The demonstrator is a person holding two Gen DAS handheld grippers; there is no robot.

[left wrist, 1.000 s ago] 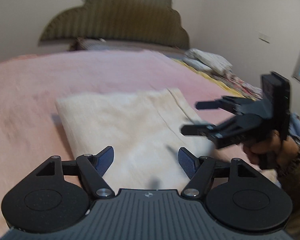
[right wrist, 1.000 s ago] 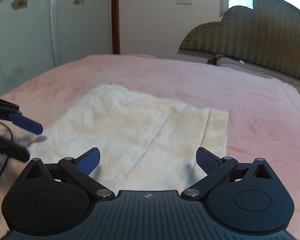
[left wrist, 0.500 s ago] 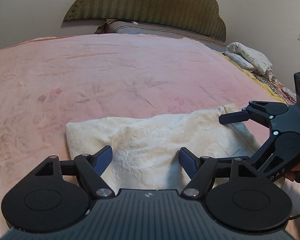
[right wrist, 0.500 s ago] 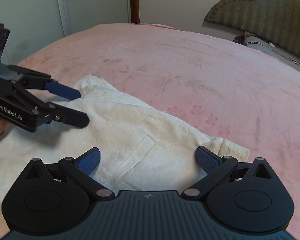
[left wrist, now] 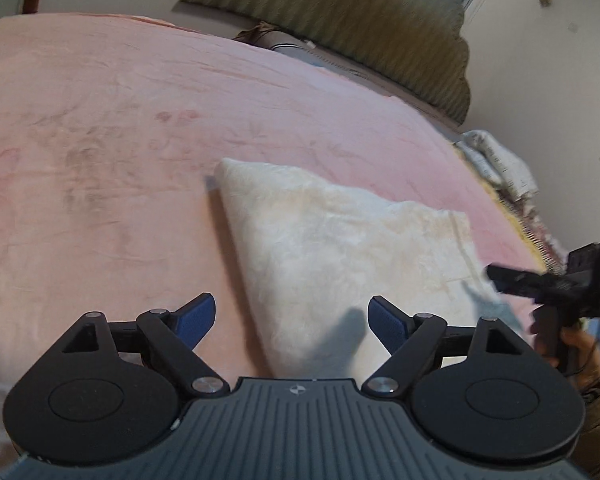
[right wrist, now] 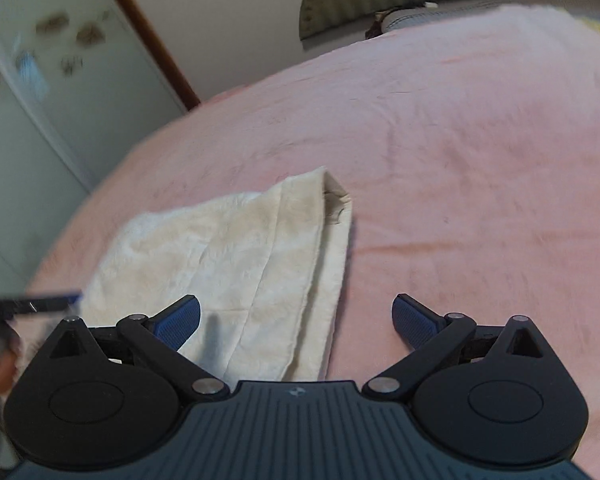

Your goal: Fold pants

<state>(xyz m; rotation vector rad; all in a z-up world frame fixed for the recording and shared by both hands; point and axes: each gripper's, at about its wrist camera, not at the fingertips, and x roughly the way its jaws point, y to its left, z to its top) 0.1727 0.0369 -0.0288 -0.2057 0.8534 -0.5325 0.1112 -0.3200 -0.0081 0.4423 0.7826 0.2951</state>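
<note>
The cream pants (left wrist: 340, 248) lie folded into a flat rectangle on the pink bed cover (left wrist: 100, 120). They also show in the right wrist view (right wrist: 236, 264). My left gripper (left wrist: 290, 318) is open and empty, held above the folded pants' near left edge. My right gripper (right wrist: 296, 318) is open and empty above the pants' near right edge. The right gripper also shows in the left wrist view (left wrist: 552, 284) at the far right, blurred, off the pants.
A padded olive headboard (left wrist: 340, 20) stands at the far end of the bed. Folded patterned cloths (left wrist: 496, 160) lie at the bed's right side. A pale wardrobe (right wrist: 28, 100) and a brown door frame (right wrist: 148, 36) stand to the left.
Both grippers have lifted and drawn back from the folded pants and tilted outward. The right gripper, over the pants' right corner half a second ago, is now beside them.
</note>
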